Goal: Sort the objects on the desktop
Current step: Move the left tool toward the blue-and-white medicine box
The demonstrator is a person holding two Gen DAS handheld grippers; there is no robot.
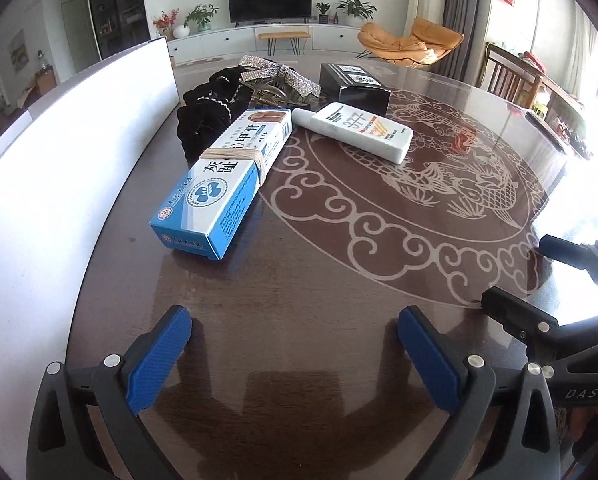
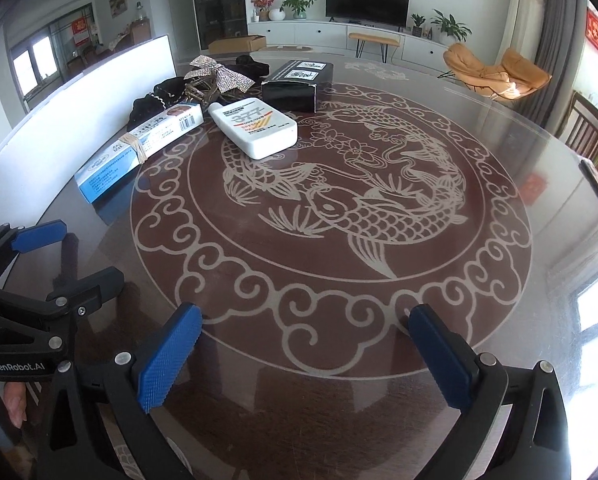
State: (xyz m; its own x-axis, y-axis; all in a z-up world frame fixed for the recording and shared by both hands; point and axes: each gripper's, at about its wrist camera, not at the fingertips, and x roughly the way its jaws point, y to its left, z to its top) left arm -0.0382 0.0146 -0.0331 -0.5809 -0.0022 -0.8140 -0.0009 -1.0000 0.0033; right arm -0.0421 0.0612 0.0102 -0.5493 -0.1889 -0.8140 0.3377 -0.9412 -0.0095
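Two grippers sit nearest, both w/ jaws spread wide and nothing between the blue pads. Left gripper (image 1: 295, 354) hangs over bare dark tabletop; its body reads "GenRobot.AI" in the right wrist view. Right gripper (image 2: 305, 354) is just beside it, over the scroll border of the table (image 2: 379, 320); "DAS" shows on its body in the left wrist view. A bit of a hand (image 2: 13, 402) is visible at the lower left edge of the right wrist view.

Next out, the blue-and-white carton (image 1: 225, 180) lies flat near the white board (image 1: 79, 152), long side running away from the grippers, a rubber band (image 1: 235, 156) round its middle. Large Chinese characters on top, a round logo near the close end, barcode on the far end; small print too fine to read.

Just beyond, the white bottle (image 1: 359, 130) lies on its side, cap toward the carton, printed "377" w/ orange stripes under it. It sits on the edge of the fish-and-lotus pattern.

Further back: black cloth item (image 1: 207, 120) partly under the carton's far end, rhinestone bow clip (image 1: 279, 76) lying on it, and a black box (image 1: 353, 84) w/ two white labels on top, text unreadable.

Far wall: TV (image 1: 269, 2), plants, orange chair (image 1: 409, 42), red sign w/ Chinese characters.
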